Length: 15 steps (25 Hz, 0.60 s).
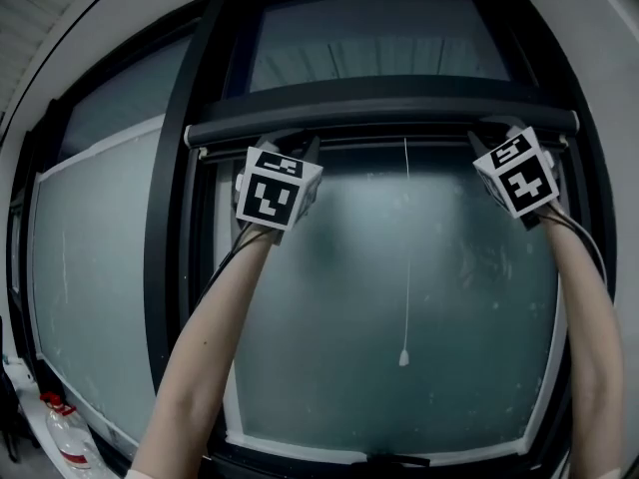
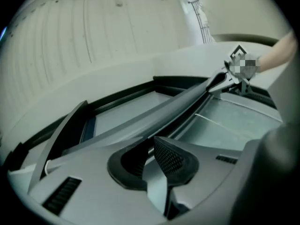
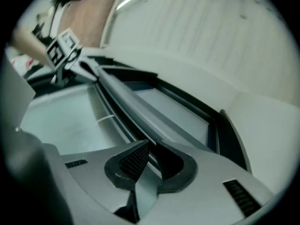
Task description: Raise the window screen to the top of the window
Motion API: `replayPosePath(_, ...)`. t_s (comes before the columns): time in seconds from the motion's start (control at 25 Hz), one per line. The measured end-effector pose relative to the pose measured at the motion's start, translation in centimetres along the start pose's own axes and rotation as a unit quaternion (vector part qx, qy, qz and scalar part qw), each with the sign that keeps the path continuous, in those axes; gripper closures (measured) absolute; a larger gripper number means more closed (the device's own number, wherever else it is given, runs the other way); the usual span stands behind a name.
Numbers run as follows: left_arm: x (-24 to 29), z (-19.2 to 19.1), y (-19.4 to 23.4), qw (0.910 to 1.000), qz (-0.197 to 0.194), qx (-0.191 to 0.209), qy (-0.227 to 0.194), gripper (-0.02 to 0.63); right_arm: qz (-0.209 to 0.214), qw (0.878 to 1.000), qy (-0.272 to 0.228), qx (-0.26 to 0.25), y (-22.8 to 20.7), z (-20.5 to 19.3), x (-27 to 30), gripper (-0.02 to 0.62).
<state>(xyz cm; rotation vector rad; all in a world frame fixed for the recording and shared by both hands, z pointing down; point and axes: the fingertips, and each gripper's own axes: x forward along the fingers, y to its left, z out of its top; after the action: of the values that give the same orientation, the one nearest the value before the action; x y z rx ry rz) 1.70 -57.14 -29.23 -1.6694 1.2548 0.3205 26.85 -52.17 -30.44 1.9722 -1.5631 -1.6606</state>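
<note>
Where the screen bar (image 1: 389, 120) is: way up, lying level across the window (image 1: 170, 218), right under the dark crosspiece below the top pane.
Left tongs (image 1: 300, 146): closed on the bar near its left end. In the left gripper view the tongs (image 2: 151, 156) pinch a thin edge of the bar (image 2: 187, 104), which runs off to the other gripper (image 2: 229, 74).
Right tongs (image 1: 499, 128): same deal near the right end. In the right gripper view they (image 3: 152, 158) are clamped on the bar (image 3: 126, 104), with the left gripper (image 3: 77, 64) at the far end.
Arms: both bare and stretched straight up.
Cord (image 1: 406, 267): thin and white, hangs from mid-bar down the frosted glass (image 1: 329, 317), with a small pull at the end.
Bottle (image 1: 70, 442): clear with a red cap, low in the left corner, well away from everything.
</note>
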Motion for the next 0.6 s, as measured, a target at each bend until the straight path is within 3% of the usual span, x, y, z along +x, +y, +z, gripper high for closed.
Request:
replayPosePath(0.12,-2.5,-0.4,-1.5,0.9992,0.001,-0.031,-0.024,0.566,-0.011,0.988,-0.065,0.136,0.0,0.0,-3.0,0.56)
replayPosePath(0.32,-8.3,-5.9,-7.3,0.9937,-0.017,-0.11,-0.014,0.566,0.001,0.957,-0.115,0.267,4.1,-3.0,-10.9,0.571)
replayPosePath(0.48,-15.6,-11.6,-13.5,0.9842,-0.037,-0.171,0.026,0.575,0.011,0.937,-0.104,0.333,11.2,-7.0,-18.7,0.571)
replayPosePath(0.6,-21.9,-16.1,-17.8,0.9787,-0.035,-0.193,0.06,0.578,0.053,0.944,-0.046,0.321,19.4,-10.6,-23.7,0.572)
